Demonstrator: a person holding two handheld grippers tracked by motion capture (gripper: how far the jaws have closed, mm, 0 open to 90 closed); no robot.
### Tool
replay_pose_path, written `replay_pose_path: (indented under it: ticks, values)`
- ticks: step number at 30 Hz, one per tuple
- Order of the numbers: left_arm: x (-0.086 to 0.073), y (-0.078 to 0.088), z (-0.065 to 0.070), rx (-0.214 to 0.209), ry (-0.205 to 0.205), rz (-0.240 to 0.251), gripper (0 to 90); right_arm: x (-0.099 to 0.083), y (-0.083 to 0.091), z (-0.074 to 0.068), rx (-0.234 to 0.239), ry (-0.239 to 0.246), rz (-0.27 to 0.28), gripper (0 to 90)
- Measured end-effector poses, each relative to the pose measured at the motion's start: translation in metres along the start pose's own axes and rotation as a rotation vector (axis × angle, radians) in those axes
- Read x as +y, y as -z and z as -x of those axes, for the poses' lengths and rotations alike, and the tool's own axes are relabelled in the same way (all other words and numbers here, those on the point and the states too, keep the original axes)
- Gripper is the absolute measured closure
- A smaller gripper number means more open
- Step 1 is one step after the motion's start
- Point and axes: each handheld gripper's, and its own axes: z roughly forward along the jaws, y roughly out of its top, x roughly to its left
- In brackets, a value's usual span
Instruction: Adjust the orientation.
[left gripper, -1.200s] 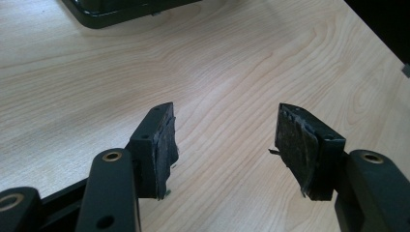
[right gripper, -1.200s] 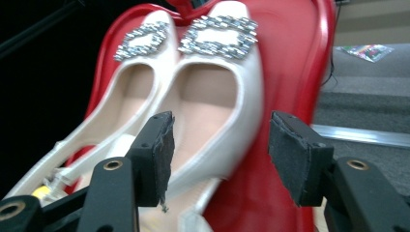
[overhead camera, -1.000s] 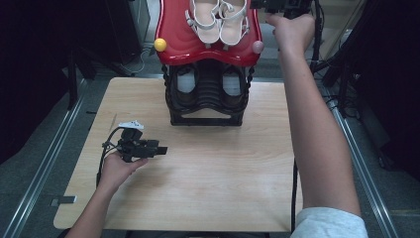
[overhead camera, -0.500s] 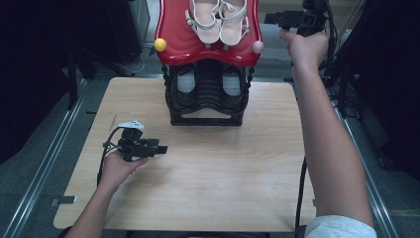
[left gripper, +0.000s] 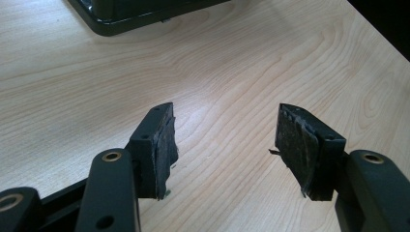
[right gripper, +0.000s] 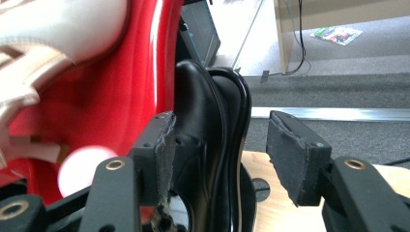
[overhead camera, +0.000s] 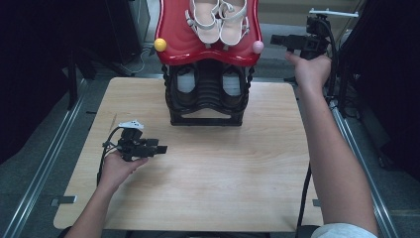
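Note:
A shoe rack stands at the back of the wooden table (overhead camera: pixel 208 168). Its red top shelf (overhead camera: pixel 173 29) carries a pair of pale strappy sandals (overhead camera: pixel 219 20), with a yellow knob (overhead camera: pixel 159 44) and a pink knob (overhead camera: pixel 258 47) at its front corners. Dark shoes (overhead camera: pixel 186 84) sit in the black lower tiers. My right gripper (overhead camera: pixel 275 40) is held in the air just right of the pink knob, open and empty; its view has the red shelf (right gripper: pixel 125 96), the black rack frame (right gripper: pixel 212 125) and the pink knob (right gripper: pixel 80 169) close ahead of my right gripper (right gripper: pixel 220 128). My left gripper (overhead camera: pixel 161 148) hovers low over the table's left side, open and empty (left gripper: pixel 225 125).
The rack's black base (left gripper: pixel 121 14) lies ahead and to the left of the left gripper. Metal rails (overhead camera: pixel 54 144) run along both table sides. Grey floor, cables and a pale wooden cabinet (right gripper: pixel 338 14) lie beyond the far edge.
My right gripper has come down and slightly right, from above the rack's top right corner to beside the pink knob. The left gripper has stayed put.

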Motion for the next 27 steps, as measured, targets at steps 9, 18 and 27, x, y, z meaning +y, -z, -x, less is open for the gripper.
replay_pose_path:
  ticks: [9,18,27]
  values:
    - [0.0,-0.001,0.0,0.014,0.008,0.009,39.6,-0.036,0.007,0.007,0.006,0.032,-0.004,44.9]
    - [0.0,-0.001,0.0,0.017,0.007,0.007,39.6,-0.073,0.015,0.016,0.047,-0.007,-0.011,44.4]
    - [0.0,-0.004,0.001,0.013,0.005,-0.007,39.5,-0.11,0.009,0.013,0.094,0.04,-0.084,43.9]
